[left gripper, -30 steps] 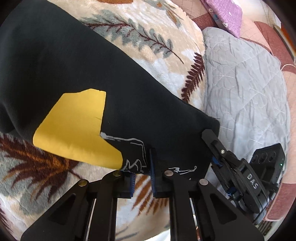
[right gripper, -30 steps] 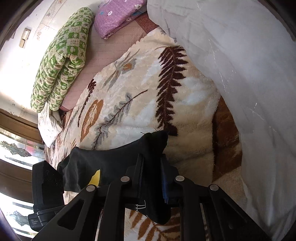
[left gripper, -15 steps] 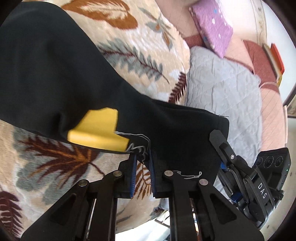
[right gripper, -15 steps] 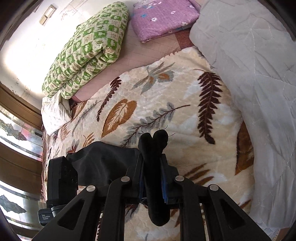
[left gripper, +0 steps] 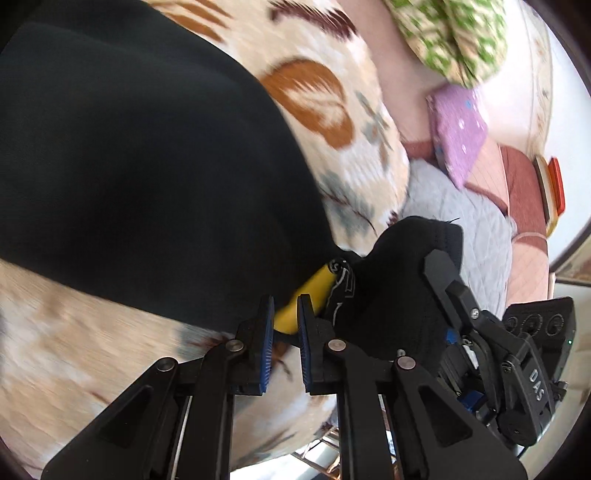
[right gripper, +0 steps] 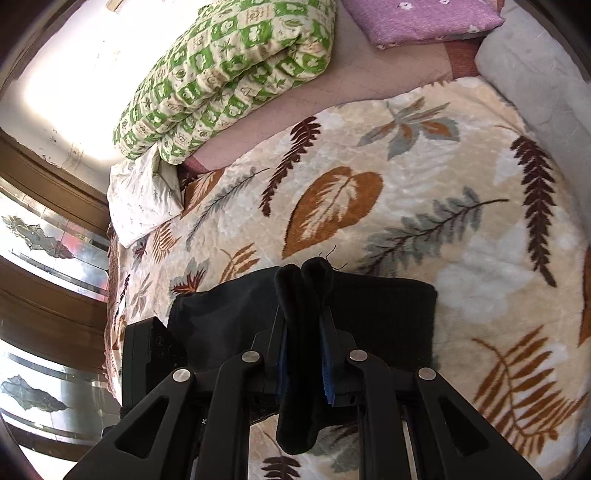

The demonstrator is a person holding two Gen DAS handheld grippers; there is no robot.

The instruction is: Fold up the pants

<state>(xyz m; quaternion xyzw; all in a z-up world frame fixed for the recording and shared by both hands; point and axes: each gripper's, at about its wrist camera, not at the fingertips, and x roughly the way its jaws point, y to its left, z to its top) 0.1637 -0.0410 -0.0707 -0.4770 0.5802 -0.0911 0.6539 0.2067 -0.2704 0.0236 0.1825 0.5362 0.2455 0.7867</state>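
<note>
Cream plush blanket with brown and grey leaf print (right gripper: pixel 424 206) covers the bed I am working over, and one pair of black fabric pants (left gripper: pixel 147 177) lies across it. My left gripper (left gripper: pixel 285 319) has its two fingers pinched on the yellow patch (left gripper: pixel 308 293) at the pants' edge. My right gripper (right gripper: pixel 303 332) is clamped on a bunched fold of the same black cloth, which sticks up past the fingertips. In the right wrist view the pants (right gripper: pixel 384 317) spread from 9 to 3 o'clock behind the fingers. I count one green-and-cream patterned rolled quilt (right gripper: pixel 229 74) at 11 o'clock, one purple flowered folded cloth (right gripper: pixel 421 18) at 1 o'clock, and one grey quilted cover (right gripper: pixel 535 85) at 2 o'clock.
</note>
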